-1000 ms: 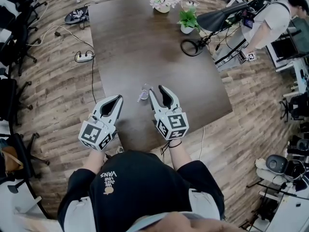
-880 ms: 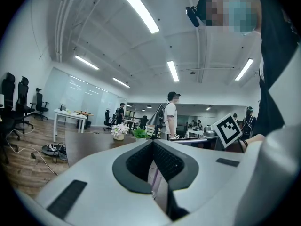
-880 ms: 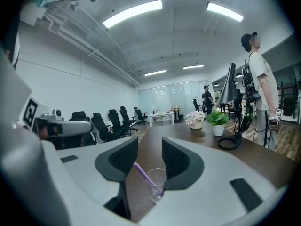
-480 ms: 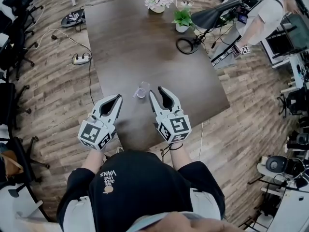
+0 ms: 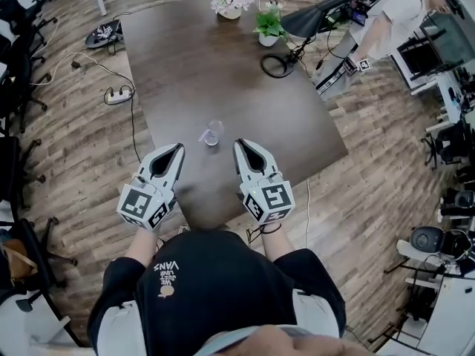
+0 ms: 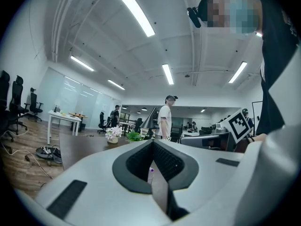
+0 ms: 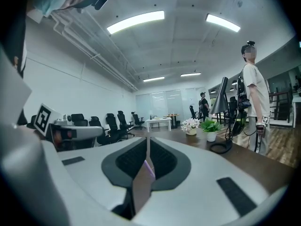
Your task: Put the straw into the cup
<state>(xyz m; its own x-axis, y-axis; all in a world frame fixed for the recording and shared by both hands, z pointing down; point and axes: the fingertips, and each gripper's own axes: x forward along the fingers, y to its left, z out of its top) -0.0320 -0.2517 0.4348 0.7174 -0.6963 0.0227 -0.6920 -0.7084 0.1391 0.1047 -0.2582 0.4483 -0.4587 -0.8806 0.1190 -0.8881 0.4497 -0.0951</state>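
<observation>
A small clear cup [image 5: 214, 131] stands on the dark table [image 5: 223, 73] just beyond both grippers. A thin straw [image 5: 203, 136] leans out of the cup to the left. My left gripper [image 5: 180, 147] is shut and empty, to the near left of the cup. My right gripper [image 5: 239, 144] sits to the near right of the cup, its jaws closing with nothing between them. In the left gripper view the jaws [image 6: 153, 143] meet at the tips. The right gripper view shows its tips [image 7: 148, 138] together too.
At the far end of the table are a flower pot [image 5: 229, 2], a green plant [image 5: 269, 24], a black desk lamp [image 5: 315, 19] and a coiled cable [image 5: 277, 66]. A person [image 5: 386, 24] stands at the far right. A power strip [image 5: 117, 94] lies on the floor at left.
The right gripper's jaws have gone from wide open to closed, and it has drawn back from beside the cup. The left gripper has stayed shut.
</observation>
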